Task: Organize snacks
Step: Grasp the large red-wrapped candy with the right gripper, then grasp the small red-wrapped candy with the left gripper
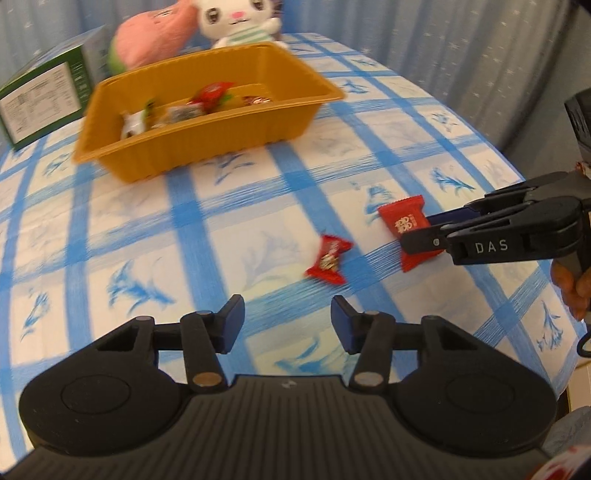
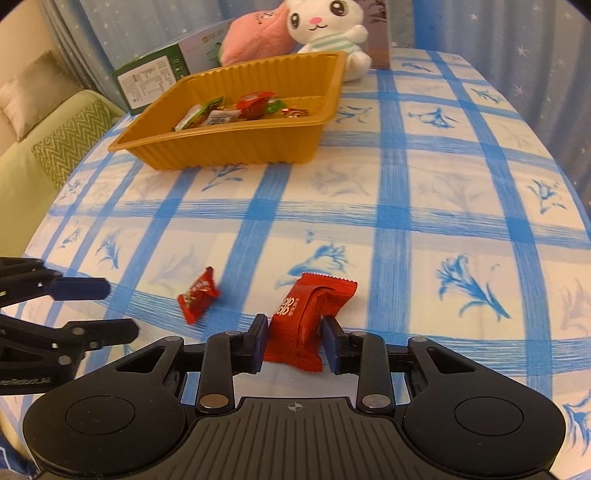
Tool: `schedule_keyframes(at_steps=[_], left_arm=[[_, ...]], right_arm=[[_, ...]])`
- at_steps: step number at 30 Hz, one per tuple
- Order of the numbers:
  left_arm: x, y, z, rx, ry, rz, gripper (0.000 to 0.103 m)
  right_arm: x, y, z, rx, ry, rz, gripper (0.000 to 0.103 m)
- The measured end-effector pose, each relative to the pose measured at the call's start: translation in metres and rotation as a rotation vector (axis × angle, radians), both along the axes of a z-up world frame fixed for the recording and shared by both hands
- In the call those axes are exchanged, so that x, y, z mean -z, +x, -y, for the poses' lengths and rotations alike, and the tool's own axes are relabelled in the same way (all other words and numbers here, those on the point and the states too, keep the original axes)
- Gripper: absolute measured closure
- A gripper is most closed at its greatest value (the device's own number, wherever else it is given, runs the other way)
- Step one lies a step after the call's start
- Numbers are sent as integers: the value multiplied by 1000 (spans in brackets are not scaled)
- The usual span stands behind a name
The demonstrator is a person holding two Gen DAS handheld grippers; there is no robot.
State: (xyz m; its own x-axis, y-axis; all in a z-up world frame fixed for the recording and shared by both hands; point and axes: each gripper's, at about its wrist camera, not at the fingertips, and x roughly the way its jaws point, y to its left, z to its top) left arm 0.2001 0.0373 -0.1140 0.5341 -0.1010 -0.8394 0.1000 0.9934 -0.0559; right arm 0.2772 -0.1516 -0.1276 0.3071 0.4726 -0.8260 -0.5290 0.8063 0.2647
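Table (image 1: 229, 206) under a blue-checked cloth. Far side: orange tray (image 1: 207, 147) holding several wrapped snacks; green box (image 1: 40, 99), pink plush (image 1: 151, 37) and white rabbit plush (image 1: 236, 22) behind it. Near side: small red candy (image 1: 328, 258) lying loose. Left tongs (image 1: 288, 325) parted, nothing between them. Right tongs (image 1: 417, 232) reaching in from the right, closed on the larger red packet (image 1: 402, 221).

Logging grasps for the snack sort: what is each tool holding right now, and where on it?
Right tool: the larger red packet, pinched across its near end. Left tool: nothing.
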Motion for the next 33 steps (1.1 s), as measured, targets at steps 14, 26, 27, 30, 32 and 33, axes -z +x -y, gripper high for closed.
schedule_keyframes(at_steps=[14,26,27,30,32,33], left_arm=[[15,43,32,116,12,-9,72],[20,45,25,51,11,-26,90],[19,44,23,40,9,-26,90],[15,39,15,3,4,-27,90],[14,35,10,-21,8,-30,90],[13,32,7,-33,9,-31,90]], right_arm=[[-1,4,24,49,29,-20,70],[-1,6,25,56,28,-25,59],[-1,6,25,60,26,-25,56],[-1,8,25,64,39,-23,56],[-1,10,23,68,36,-23,56],[0,11,22,69,32,-24,56]])
